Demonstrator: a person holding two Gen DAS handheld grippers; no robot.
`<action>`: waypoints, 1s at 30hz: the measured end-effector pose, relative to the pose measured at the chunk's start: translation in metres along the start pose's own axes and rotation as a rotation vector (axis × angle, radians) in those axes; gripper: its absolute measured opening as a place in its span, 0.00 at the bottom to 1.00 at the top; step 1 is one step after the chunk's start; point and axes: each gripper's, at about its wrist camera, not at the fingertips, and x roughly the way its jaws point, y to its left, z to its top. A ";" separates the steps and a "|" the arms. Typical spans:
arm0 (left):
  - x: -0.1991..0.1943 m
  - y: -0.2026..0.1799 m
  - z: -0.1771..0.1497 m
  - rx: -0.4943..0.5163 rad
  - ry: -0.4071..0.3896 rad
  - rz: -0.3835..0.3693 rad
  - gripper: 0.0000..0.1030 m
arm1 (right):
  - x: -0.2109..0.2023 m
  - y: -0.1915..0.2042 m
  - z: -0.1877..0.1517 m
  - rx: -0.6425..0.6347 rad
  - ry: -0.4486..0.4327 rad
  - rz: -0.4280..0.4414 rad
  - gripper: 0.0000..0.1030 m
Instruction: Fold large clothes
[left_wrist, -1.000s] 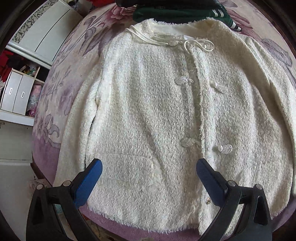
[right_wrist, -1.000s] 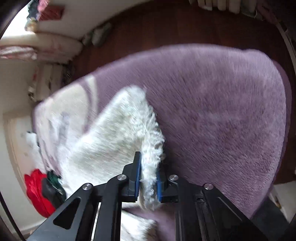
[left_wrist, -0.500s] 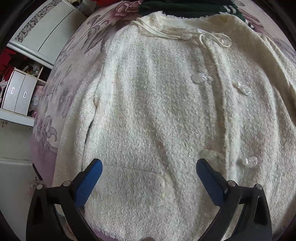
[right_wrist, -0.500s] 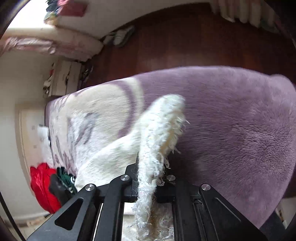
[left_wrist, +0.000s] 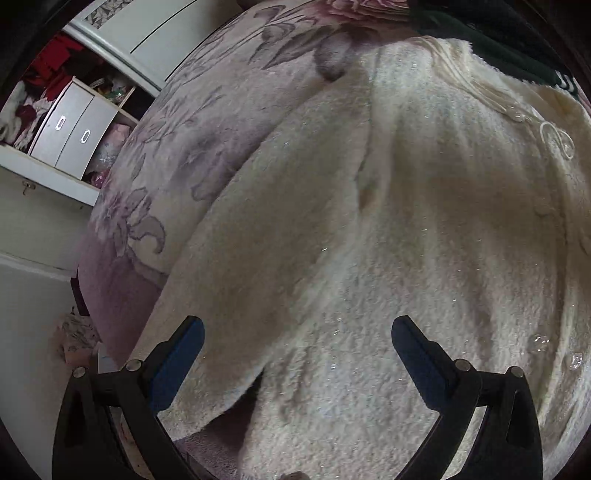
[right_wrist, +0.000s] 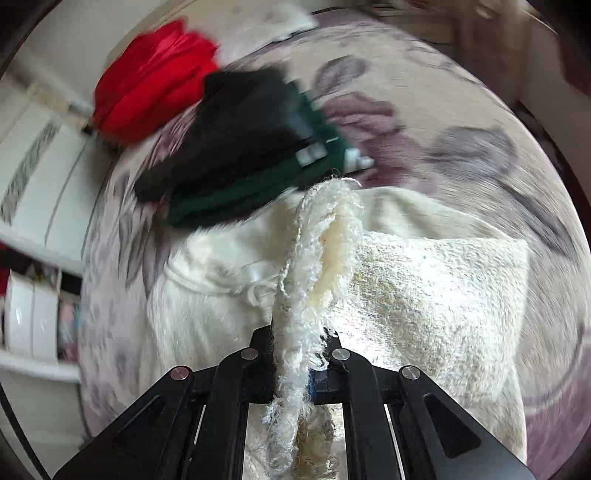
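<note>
Drawers (left_wrist: 70, 129) stand past the left edge of the floral blanket (left_wrist: 207, 122). On the blanket lies the cream fuzzy jacket (left_wrist: 406, 240), its sleeve along the left edge. Over it the left gripper (left_wrist: 297, 334) hangs with jaws wide, holding nothing. Further right, the right gripper (right_wrist: 301, 354) is clamped on the jacket's fringed edge (right_wrist: 317, 251), lifted toward the dark green garment (right_wrist: 258, 184).

A cream fuzzy jacket (left_wrist: 424, 229), a dark green garment (right_wrist: 255, 184) and a red one (right_wrist: 155, 77) are spread on the floral purple blanket (left_wrist: 192, 147).
</note>
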 end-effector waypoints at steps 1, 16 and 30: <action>0.005 0.009 -0.003 -0.018 0.016 -0.006 1.00 | 0.021 0.035 -0.005 -0.080 0.011 -0.009 0.09; 0.019 0.059 -0.030 -0.055 0.106 -0.097 1.00 | 0.109 0.096 -0.057 -0.199 0.367 0.325 0.65; -0.001 0.024 -0.003 -0.058 0.064 -0.094 1.00 | 0.055 -0.298 -0.106 0.827 0.245 0.477 0.70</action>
